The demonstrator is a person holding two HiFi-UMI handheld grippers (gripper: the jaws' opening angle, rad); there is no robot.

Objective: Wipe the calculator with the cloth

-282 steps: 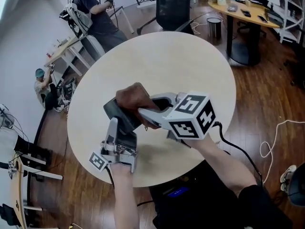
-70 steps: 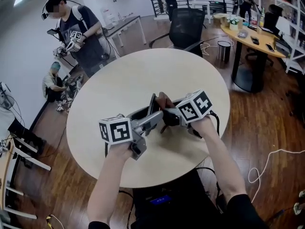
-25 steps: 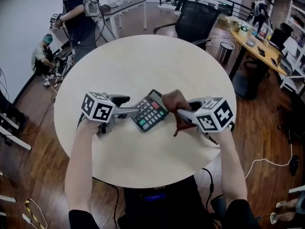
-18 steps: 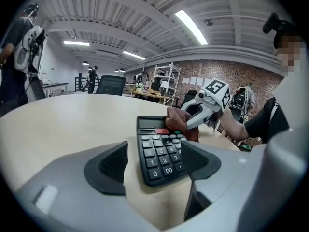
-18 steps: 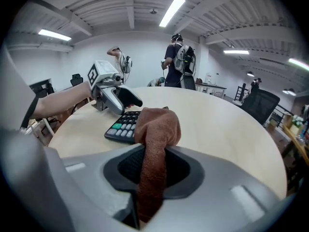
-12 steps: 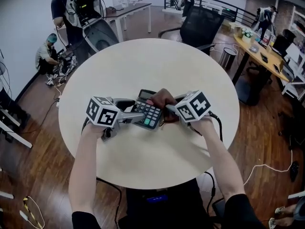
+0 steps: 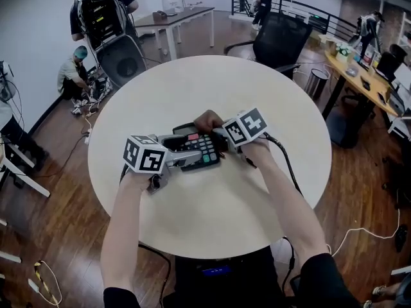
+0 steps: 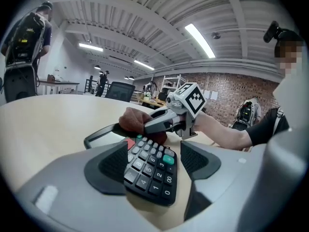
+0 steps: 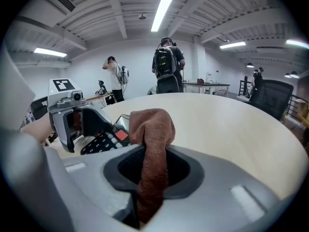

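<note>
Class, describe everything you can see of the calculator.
The calculator is dark, with grey keys, one green key and one red key, and a display at its far end. The left gripper clamps its sides, with the near end slightly off the table. The brown cloth in the right gripper presses near its display.

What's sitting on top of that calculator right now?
A brown cloth, pinched in the right gripper, presses on the calculator near its display. The number keys show; whatever lies beneath the cloth is covered.

An open-plan office workspace: desks [image 7: 361, 70], a black swivel chair [image 7: 280, 38], wood floor [image 7: 58, 197], and exposed ceiling beams [image 9: 115, 11].
</note>
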